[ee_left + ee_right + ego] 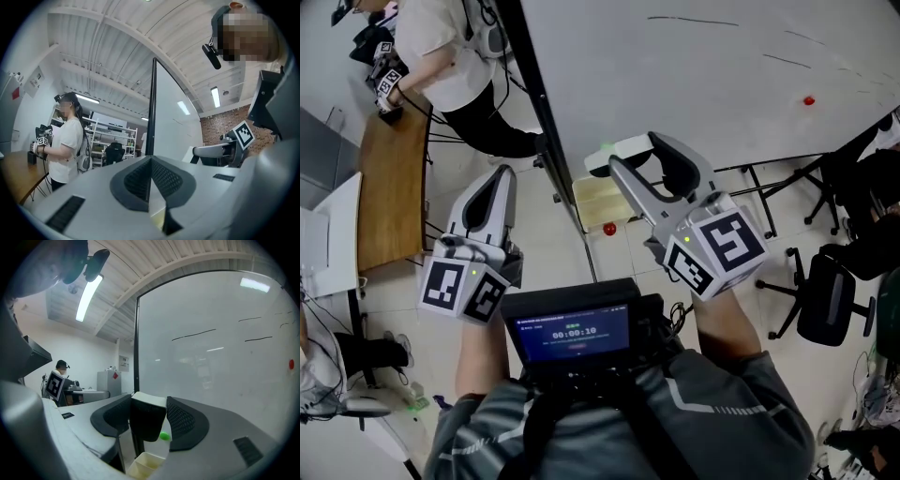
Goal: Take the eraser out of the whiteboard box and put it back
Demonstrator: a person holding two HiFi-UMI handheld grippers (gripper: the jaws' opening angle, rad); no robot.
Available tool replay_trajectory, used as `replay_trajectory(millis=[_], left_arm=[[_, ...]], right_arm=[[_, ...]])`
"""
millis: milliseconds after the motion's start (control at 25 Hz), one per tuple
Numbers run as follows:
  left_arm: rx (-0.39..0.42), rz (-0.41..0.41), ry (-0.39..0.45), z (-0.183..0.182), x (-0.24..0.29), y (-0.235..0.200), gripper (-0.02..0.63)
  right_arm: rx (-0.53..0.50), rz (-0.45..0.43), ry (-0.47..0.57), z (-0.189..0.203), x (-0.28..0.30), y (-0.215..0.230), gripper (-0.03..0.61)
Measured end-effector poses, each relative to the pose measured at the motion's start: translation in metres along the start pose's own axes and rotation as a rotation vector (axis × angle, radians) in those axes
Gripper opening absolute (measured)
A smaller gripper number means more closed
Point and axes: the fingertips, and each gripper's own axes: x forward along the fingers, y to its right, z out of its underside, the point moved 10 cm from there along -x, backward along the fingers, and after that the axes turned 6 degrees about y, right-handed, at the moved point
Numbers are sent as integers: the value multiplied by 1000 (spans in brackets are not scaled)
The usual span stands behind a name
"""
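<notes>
The workspace is a room with a pale floor (553,258) and a ribbed ceiling, seen from above in the head view. Nearest to you, a small screen (572,333) sits at your chest, between your forearms.

1. Left gripper (151,161): the jaws are together, pad against pad, with nothing between them. It is held level, left of the board's black frame.
2. Right gripper (149,399): the jaws stand wide and are clamped on the eraser (147,423), a dark block with a white top. Both pads press on its sides.
3. Eraser position: it is out of the box (145,467) and held above it. The box is a cream open tray at the foot of the board, directly below the jaws (the head view shows it just under the right gripper's tips).
4. A green dot (164,436) shows just beside the eraser's lower corner. You cannot tell from the frames what it belongs to.
5. Whiteboard (694,84): it stands directly ahead of the right gripper. Its surface carries a few thin dark strokes and one red dot (809,100) near the right edge.

Beyond the board, a black chair (825,295) stands at the right. At the far left, another person (441,47) stands at a wooden table (389,187), well apart from your grippers.
</notes>
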Motion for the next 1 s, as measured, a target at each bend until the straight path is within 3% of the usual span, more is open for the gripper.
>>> replay_trajectory(millis=[440,680,1000], left_arm=[[13,-187,-68,28,2,33,32],[6,-135,-73,32,-22,28,32],[-47,-32,-87,43,-52,-10,32]], right_arm=[[61,-98,-26,21,-15,40,267],[44,-40,-46,29,-21,11,268],[-18,141,-121,55,-15,-25,267]])
